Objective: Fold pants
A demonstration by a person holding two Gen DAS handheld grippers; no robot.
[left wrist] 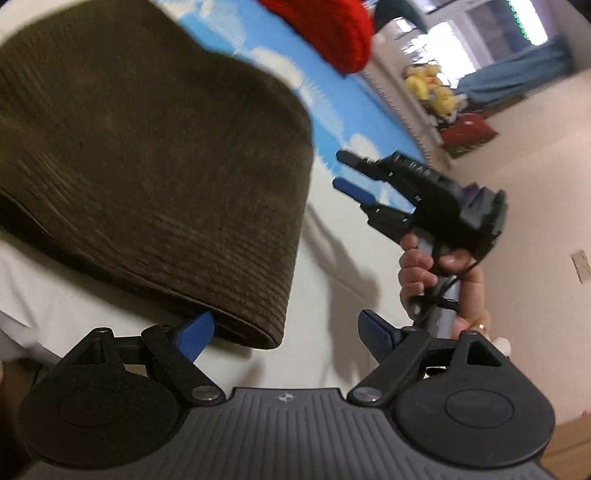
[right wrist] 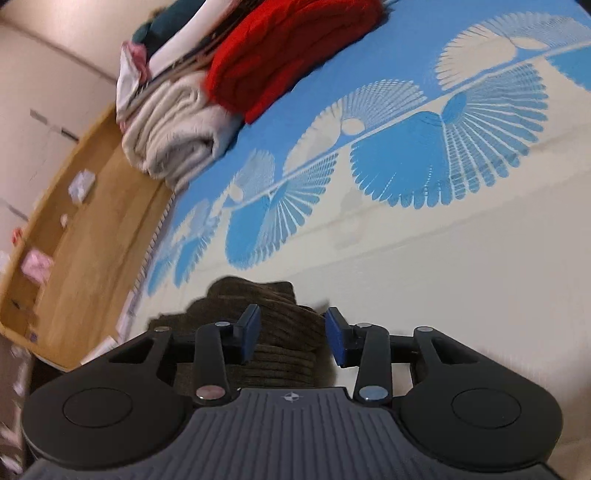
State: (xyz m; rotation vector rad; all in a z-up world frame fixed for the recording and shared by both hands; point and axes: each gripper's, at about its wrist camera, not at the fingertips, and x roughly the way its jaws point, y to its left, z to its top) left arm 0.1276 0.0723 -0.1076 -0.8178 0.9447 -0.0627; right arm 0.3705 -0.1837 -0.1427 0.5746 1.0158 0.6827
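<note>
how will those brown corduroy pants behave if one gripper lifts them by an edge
Probably floppy: the brown corduroy pants lie in soft curved folds on the bed sheet. Likely heavyish, since the ribbed cloth looks thick. The ribs should resist slipping, but the layers may fall open.

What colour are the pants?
Dark brown, ribbed corduroy pants; clearest in the left wrist view.

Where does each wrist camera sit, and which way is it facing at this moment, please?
Left wrist: on the open left gripper, facing the brown corduroy pants; the hand holding the right gripper shows.
Right wrist: on the right gripper, facing across the bedspread towards stacked clothes; no body part shows.
Shared: the pants, the bedspread and the red knit garment.
</note>
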